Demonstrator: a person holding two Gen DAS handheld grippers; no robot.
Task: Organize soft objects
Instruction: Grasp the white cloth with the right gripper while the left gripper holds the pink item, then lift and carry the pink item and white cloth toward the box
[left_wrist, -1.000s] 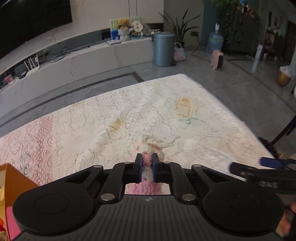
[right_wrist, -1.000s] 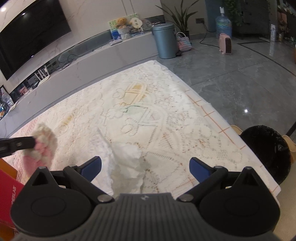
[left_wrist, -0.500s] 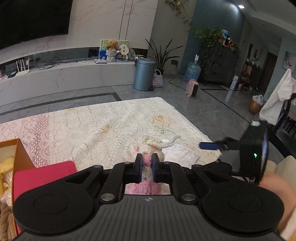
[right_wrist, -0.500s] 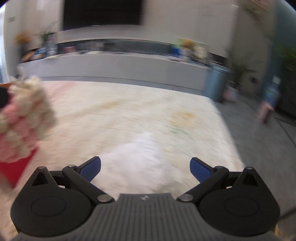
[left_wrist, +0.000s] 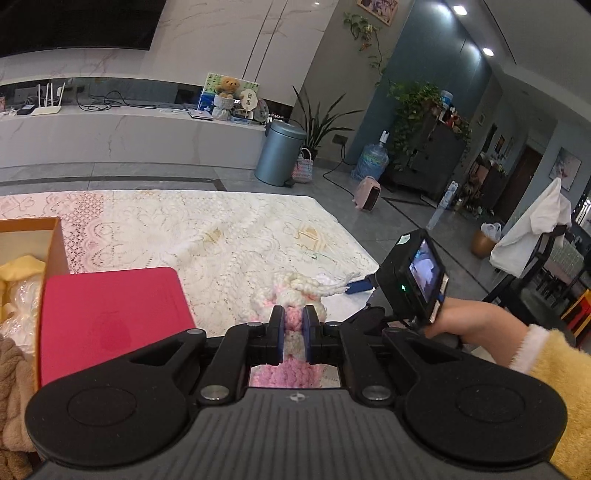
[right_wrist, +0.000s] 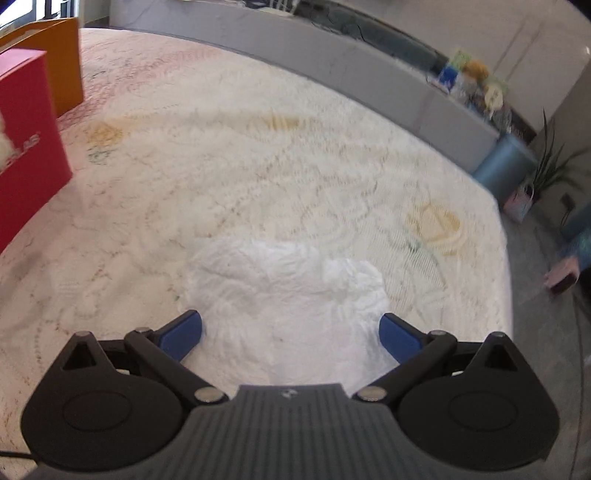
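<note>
My left gripper (left_wrist: 293, 325) is shut on a pink and cream knitted piece (left_wrist: 295, 291) and holds it above the lace-covered table (left_wrist: 221, 229), next to a red box (left_wrist: 110, 317). My right gripper (right_wrist: 290, 332) is open, its blue pads (right_wrist: 183, 332) on either side of a crumpled white cloth (right_wrist: 284, 291) lying on the lace cloth (right_wrist: 258, 166). The right gripper also shows in the left wrist view (left_wrist: 360, 286), low over the table's right edge.
An orange box (left_wrist: 55, 240) holding yellow, white and brown soft items stands at the left behind the red box (right_wrist: 29, 129). Beyond the table are a long grey bench, a blue bin (left_wrist: 280, 153), plants and floor.
My left gripper has carried the knitted piece up and left toward the red and orange boxes. My right gripper has swung round and come down over the white cloth, still open.
</note>
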